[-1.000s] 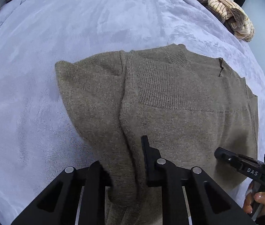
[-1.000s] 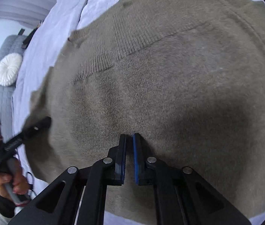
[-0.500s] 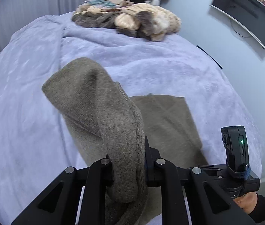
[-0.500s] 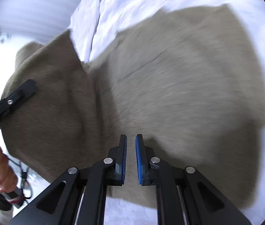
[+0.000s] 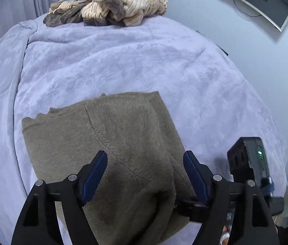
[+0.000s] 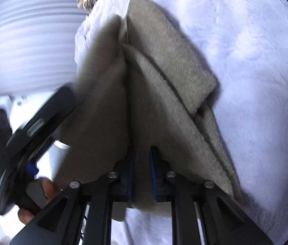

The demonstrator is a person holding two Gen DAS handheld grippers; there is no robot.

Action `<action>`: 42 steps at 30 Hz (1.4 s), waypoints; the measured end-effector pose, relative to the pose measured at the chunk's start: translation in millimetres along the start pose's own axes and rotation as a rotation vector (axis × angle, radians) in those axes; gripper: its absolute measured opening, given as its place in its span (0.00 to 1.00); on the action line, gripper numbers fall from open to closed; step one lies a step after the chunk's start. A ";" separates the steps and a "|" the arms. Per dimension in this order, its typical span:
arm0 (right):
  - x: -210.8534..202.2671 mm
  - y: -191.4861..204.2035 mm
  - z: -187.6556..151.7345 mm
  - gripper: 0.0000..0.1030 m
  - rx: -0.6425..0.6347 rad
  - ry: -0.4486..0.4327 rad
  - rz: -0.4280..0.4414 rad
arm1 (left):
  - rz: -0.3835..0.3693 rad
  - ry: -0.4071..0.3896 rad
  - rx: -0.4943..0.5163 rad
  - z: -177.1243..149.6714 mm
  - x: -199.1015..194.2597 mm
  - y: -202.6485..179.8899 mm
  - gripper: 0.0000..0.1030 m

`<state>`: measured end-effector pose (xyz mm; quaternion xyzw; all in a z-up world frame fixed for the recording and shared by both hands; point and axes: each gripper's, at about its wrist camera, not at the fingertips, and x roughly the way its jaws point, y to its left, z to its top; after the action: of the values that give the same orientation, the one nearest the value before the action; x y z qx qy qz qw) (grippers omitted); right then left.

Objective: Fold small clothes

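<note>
In the left wrist view, the olive-brown sweater (image 5: 107, 143) is seen lying folded on the lavender bed cover (image 5: 123, 61); the left gripper (image 5: 145, 163) is held above it, jaws opening wide, nothing pressed by the pads; a pile of clothes (image 5: 111, 6) is seen at the bed's far end.

In the right wrist view, the right gripper (image 6: 141, 161) is seen with jaws opening slightly, a sweater (image 6: 164, 65) fold between them; contact cannot be told.

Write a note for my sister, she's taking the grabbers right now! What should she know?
Left gripper: jaws opening wide above the brown sweater, pads off it.
Right gripper: jaws opening, sweater cloth between them.
Sweater: folded over on the lilac blanket, near edge.
Done: one fold.
Left: let go, tidy the fold, then probably the clothes pile at the far end.
</note>
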<state>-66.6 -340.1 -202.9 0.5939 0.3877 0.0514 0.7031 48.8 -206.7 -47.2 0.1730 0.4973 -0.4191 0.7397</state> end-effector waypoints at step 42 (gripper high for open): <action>-93.7 38.7 33.9 0.48 -0.251 -0.122 -0.380 | 0.172 0.067 -0.266 -72.3 -5.5 120.6 0.85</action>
<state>-96.1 -405.8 -123.9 0.4201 0.4398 -0.0701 0.7907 100.9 -84.5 -94.0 0.1293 0.5560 -0.2786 0.7724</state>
